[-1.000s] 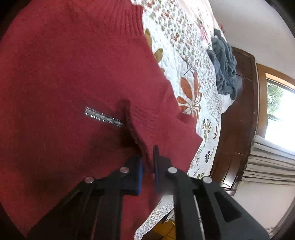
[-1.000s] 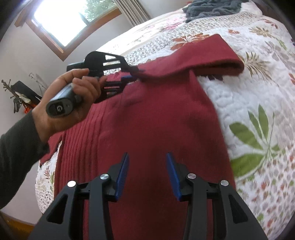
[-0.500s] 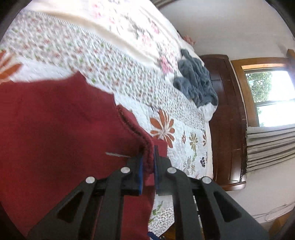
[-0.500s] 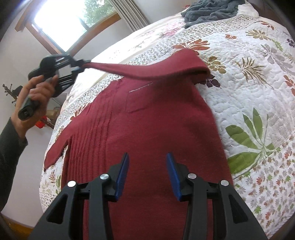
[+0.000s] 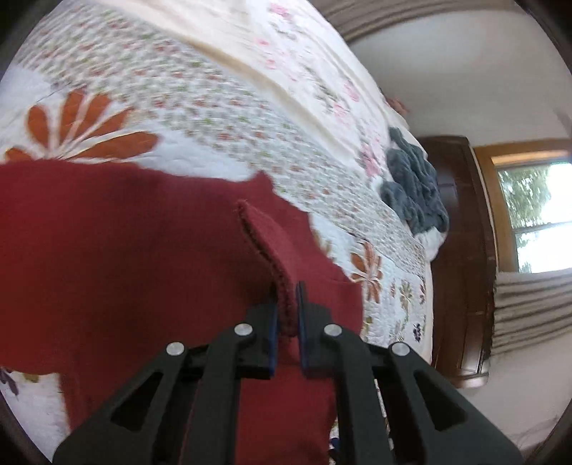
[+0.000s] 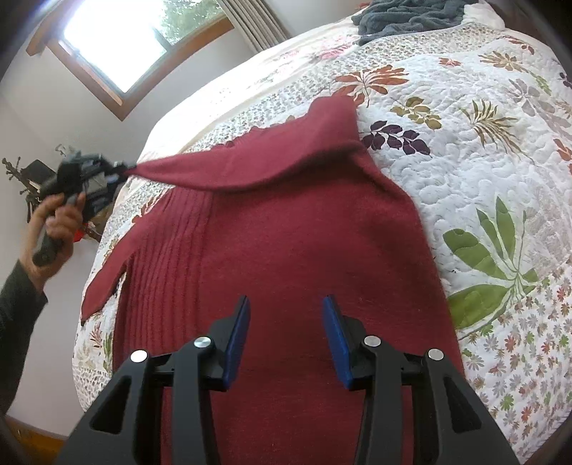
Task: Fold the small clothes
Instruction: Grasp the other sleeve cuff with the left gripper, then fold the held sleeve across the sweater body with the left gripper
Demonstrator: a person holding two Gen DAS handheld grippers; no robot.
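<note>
risking a slip of the red sweater [image 6: 286, 250] sleeve [image 6: 221, 171] cuff out of the left tongs [image 5: 287, 314], pinching only a thin knit edge while pulling it taut sideways; also dragging the body askew, with nothing pinning it. lying spread flat on the bed quilt [image 6: 482, 150], ribbed along one side, far sleeve stretching across the chest. right tongs [image 6: 286, 336] hovering open above the lower body, gripping nothing. grey blanket [image 6: 404, 14] bunching far off.

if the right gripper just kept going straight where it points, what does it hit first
Most likely the flat body of the dark red knit sweater, which fills the space ahead of the open right gripper. Depth is unclear, so contact could come sooner or later.
</note>
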